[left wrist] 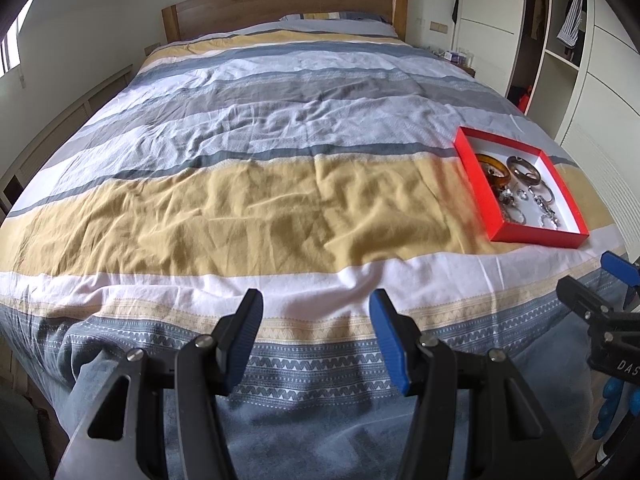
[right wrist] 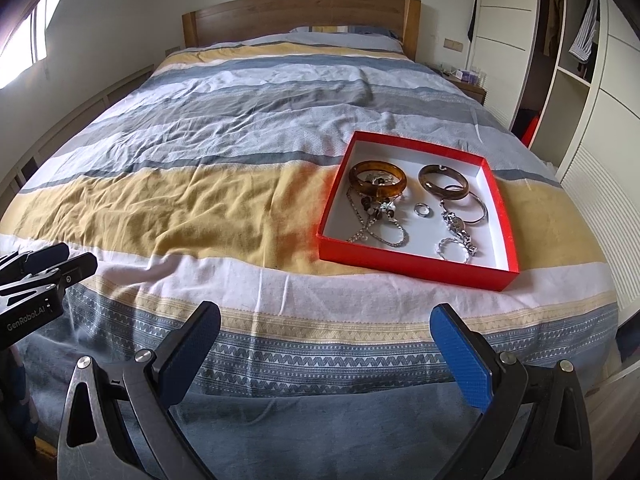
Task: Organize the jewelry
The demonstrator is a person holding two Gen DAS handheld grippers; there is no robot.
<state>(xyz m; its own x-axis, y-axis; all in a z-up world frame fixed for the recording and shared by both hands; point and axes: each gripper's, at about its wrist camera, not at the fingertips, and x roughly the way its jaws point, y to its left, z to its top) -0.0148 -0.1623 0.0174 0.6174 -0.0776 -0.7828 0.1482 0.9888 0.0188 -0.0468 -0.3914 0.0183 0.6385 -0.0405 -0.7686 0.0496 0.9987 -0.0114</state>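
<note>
A red box (right wrist: pixel 412 265) with a white inside lies on the bed, right of centre; it also shows in the left wrist view (left wrist: pixel 476 184). It holds an amber bangle (right wrist: pixel 377 178), a brown-grey bangle (right wrist: pixel 443 182), a silver bangle (right wrist: pixel 478 210), a small ring (right wrist: pixel 422 209), silver chains (right wrist: pixel 380 232) and a watch-like piece (right wrist: pixel 458 230). My right gripper (right wrist: pixel 326 320) is open and empty, at the foot of the bed, short of the box. My left gripper (left wrist: pixel 316 304) is open and empty, to the left of the box.
The bed has a wrinkled striped duvet (left wrist: pixel 256 184) and a wooden headboard (right wrist: pixel 300 16). An open white wardrobe (right wrist: pixel 576 60) with hanging clothes stands at the right. A bedside table (right wrist: pixel 468 84) stands beside the headboard. A window (right wrist: pixel 28 40) is at the left.
</note>
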